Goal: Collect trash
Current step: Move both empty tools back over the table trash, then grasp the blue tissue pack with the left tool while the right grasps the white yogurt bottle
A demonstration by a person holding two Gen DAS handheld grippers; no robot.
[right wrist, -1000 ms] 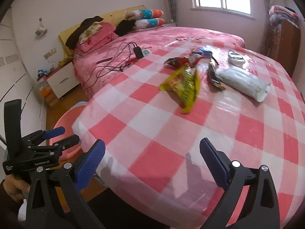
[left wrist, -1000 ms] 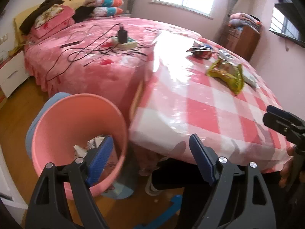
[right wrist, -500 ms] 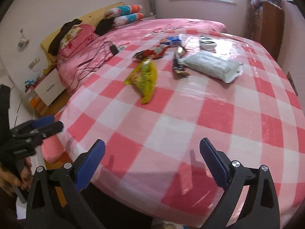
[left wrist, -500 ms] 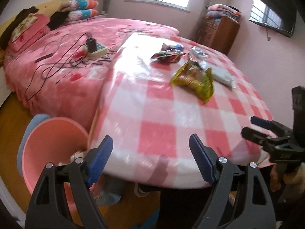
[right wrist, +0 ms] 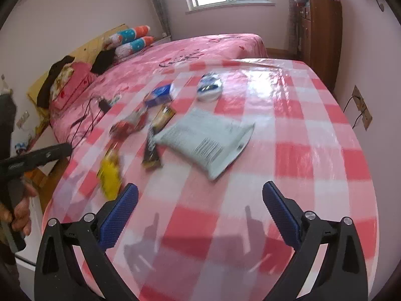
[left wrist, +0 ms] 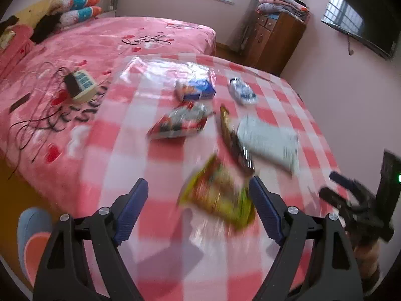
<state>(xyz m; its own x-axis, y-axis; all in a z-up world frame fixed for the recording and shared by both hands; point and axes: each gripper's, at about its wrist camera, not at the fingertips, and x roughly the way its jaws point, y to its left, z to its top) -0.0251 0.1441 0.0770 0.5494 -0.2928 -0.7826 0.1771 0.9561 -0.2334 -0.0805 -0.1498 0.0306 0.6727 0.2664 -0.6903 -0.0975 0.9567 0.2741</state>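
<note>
Trash lies on the pink checked tablecloth: a yellow snack bag, a red and silver wrapper, a dark narrow wrapper, a grey pouch, a blue box and a small blue-white packet. My left gripper hangs open just above the table, the yellow bag between and ahead of its fingers. My right gripper is open over bare cloth, the grey pouch and yellow bag ahead of it. Nothing is held.
The pink bin shows at the lower left edge, beside the table. A pink bed with cables and a power strip lies left of the table. A wooden cabinet stands by the far wall.
Both grippers have swung away from the pink bin and out over the table toward the trash. The yellow bag now sits close in front of the left fingers. Both stayed open.
</note>
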